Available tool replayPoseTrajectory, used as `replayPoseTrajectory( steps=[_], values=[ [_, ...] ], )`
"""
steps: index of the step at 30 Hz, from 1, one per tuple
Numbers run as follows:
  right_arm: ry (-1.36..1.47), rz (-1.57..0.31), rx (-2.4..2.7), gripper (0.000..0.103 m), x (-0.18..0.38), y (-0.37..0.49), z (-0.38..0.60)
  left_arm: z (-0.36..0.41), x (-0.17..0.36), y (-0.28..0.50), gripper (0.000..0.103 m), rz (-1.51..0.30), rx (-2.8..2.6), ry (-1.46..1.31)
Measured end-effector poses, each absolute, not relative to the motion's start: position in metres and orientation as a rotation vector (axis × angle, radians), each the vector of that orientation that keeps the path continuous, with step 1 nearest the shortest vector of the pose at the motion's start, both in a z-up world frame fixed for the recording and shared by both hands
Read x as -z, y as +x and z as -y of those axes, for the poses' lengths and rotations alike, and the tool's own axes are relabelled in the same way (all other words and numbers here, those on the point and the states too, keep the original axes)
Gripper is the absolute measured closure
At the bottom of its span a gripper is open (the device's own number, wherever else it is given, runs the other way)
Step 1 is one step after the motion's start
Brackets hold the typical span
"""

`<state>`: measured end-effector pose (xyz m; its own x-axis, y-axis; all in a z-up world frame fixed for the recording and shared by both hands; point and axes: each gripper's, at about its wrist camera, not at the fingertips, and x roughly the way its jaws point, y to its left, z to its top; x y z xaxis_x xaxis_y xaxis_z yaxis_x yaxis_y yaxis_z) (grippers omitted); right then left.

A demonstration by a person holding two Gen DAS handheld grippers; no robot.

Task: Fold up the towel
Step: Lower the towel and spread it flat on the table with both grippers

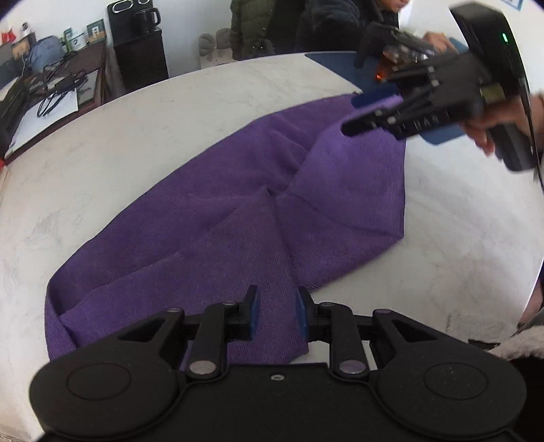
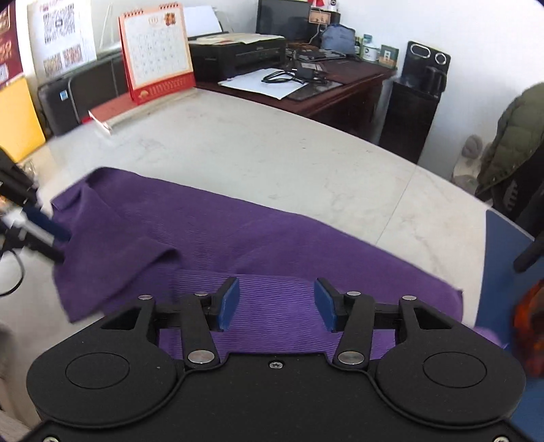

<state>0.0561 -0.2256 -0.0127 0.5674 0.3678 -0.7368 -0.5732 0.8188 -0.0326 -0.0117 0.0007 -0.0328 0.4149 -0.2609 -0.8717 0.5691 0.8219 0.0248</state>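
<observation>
A purple towel (image 1: 238,210) lies rumpled in a long strip on the white marble table (image 1: 136,136), with a fold crease near its middle. In the left wrist view my left gripper (image 1: 277,306) hovers over the towel's near end, its blue pads a small way apart and flat cloth showing between them. My right gripper (image 1: 350,115), held by a hand, is open above the towel's far end. From the right wrist the towel (image 2: 272,244) runs left to right under my open right gripper (image 2: 277,299). The left gripper (image 2: 64,244) is blurred at the towel's left end.
A red desk calendar (image 2: 156,51) stands at the table's (image 2: 272,142) far left edge. Behind it are a printer (image 2: 238,54) and a dark wooden desk (image 2: 340,78) with papers and cables. A blue mat (image 2: 499,272) lies to the right. A person (image 1: 340,20) sits across the table.
</observation>
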Motion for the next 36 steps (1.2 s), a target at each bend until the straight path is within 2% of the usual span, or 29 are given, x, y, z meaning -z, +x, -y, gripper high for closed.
replayPoseTrajectory(
  steps=[8, 12, 14, 16, 18, 26, 36],
  values=[
    [-0.311, -0.801, -0.594, 0.041, 0.026, 0.064, 0.215, 0.014, 0.06, -0.016, 0.082, -1.048, 0.498, 0.445],
    [-0.307, -0.788, -0.609, 0.04, 0.03, 0.068, 0.217, 0.011, 0.066, -0.015, 0.081, -1.054, 0.481, 0.421],
    [-0.307, -0.781, -0.612, 0.04, 0.03, 0.075, 0.218, 0.009, 0.066, -0.014, 0.082, -1.059, 0.48, 0.407],
    [-0.309, -0.777, -0.617, 0.04, 0.03, 0.084, 0.219, 0.006, 0.066, -0.013, 0.093, -1.066, 0.48, 0.397],
    [-0.314, -0.79, -0.616, 0.04, 0.033, 0.094, 0.219, 0.005, 0.067, -0.013, 0.098, -1.073, 0.465, 0.433],
    [-0.295, -0.988, -0.628, 0.048, 0.055, 0.112, 0.226, -0.033, 0.067, -0.016, 0.1, -1.107, 0.361, 0.454],
    [-0.261, -1.06, -0.581, 0.05, 0.053, 0.065, 0.23, -0.114, 0.064, -0.001, 0.1, -1.129, 0.169, 0.41]
  ],
)
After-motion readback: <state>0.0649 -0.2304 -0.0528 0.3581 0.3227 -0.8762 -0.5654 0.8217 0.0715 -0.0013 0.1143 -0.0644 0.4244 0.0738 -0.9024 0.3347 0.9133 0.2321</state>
